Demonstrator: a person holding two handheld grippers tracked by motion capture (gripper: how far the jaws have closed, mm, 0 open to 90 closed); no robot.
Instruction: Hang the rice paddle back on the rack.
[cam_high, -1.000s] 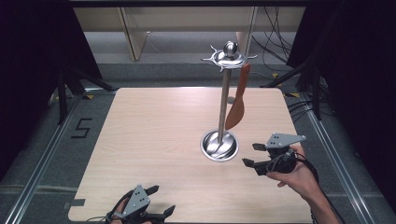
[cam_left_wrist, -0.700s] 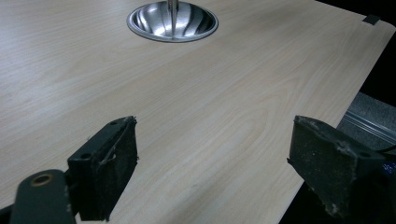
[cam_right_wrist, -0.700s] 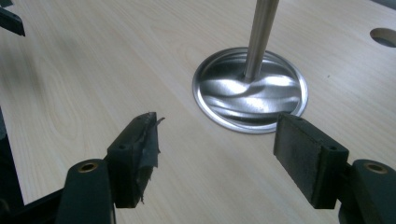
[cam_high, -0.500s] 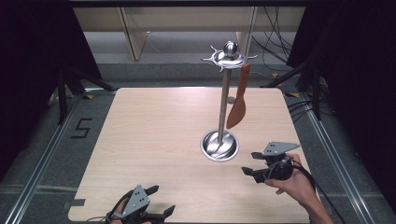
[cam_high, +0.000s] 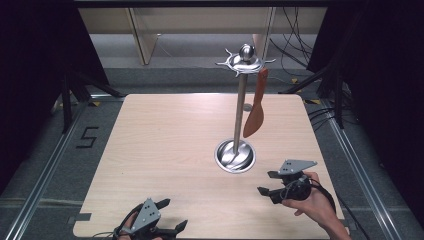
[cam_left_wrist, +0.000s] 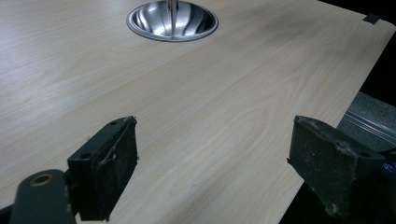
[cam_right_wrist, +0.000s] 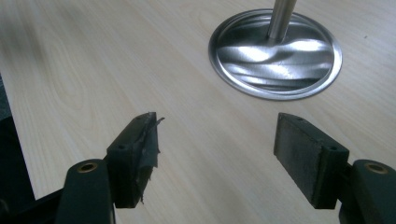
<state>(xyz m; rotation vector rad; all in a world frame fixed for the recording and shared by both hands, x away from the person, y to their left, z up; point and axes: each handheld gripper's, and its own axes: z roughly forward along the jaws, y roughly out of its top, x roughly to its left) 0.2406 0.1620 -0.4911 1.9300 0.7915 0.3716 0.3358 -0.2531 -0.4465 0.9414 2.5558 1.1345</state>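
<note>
At the near edge of the wooden counter (cam_high: 165, 150), the left tongs (cam_high: 172, 216) sit low, held by a hand (cam_high: 131, 224) that is mostly cut off by the bottom of the high view. Their jaws are spread wide and hold nothing; in the left gripper view the two black pads (cam_left_wrist: 109, 161) stand far apart with bare wood between them. A little farther in, on the right side, the right tongs (cam_high: 266, 183) are held by the right hand (cam_high: 311, 200) just above the counter, pointing to the left. Their jaws are also spread and empty, and in the right gripper view the worn pads (cam_right_wrist: 135, 149) frame bare wood. Just beyond the right tongs, a round metal base (cam_high: 235, 156) rests on the counter, and a thin metal pole (cam_high: 240, 112) rises upright from it. At the top of the pole there is a metal crown with hooks (cam_high: 245, 62). A brown spatula (cam_high: 255, 110) hangs from a hook on the right side, blade down, well above the counter.
</note>
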